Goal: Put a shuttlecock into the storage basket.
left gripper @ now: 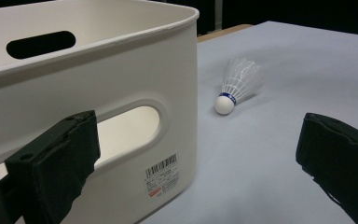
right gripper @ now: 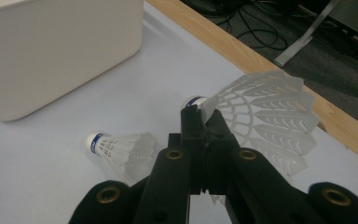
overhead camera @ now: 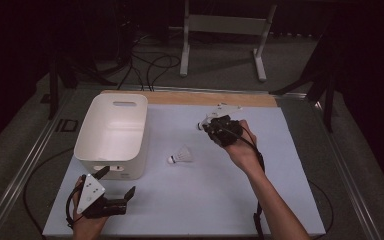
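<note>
right hand-held gripper (right gripper: 204,122) raised, pinching shuttlecock (right gripper: 261,119), forearm apparently angled inward

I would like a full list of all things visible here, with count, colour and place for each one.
bin: 1, white, left part of the table, open top.
shuttlecock: 1, white with a blue band, lying on the table right of the bin.
held shuttlecock: 1, white, pinched at its skirt in the right gripper.
table: 1, pale grey top with a wooden far edge.
stand: 1, white, on the floor behind the table.
cables: several, black, on the floor behind the table.
left gripper: 1, black, near the bin's front corner, jaws open.
right gripper: 1, black, above the table's far right part, shut on the held shuttlecock.
</note>
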Demonstrator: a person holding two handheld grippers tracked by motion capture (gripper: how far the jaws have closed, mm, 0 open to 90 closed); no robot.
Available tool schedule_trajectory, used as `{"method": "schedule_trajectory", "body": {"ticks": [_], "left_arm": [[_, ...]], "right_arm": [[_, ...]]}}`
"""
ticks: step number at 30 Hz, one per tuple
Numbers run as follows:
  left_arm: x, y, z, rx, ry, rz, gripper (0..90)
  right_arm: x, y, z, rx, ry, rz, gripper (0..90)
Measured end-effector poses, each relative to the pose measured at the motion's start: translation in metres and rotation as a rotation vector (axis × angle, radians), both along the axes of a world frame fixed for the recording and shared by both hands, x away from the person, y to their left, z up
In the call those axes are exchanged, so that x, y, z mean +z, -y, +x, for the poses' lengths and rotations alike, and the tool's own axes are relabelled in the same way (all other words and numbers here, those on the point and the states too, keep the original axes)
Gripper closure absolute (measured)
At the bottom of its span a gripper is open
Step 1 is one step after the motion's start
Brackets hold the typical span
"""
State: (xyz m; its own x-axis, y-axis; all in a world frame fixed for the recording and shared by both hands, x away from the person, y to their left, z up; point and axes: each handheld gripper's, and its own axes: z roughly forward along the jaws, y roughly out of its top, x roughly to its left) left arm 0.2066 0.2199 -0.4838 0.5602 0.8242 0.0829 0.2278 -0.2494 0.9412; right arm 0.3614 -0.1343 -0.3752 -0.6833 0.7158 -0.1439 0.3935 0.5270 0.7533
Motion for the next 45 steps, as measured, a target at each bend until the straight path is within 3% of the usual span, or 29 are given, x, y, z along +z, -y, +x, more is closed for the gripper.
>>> {"method": "schedule_trajectory", "body": {"ticks": [45], "left_arm": [[0.000, 0.000, 0.000, -0.002, 0.002, -0.001, 0.3]], "right_arm": [[0.017, -0.023, -0.008, 0.071, 0.027, 0.048, 89.1]]}}
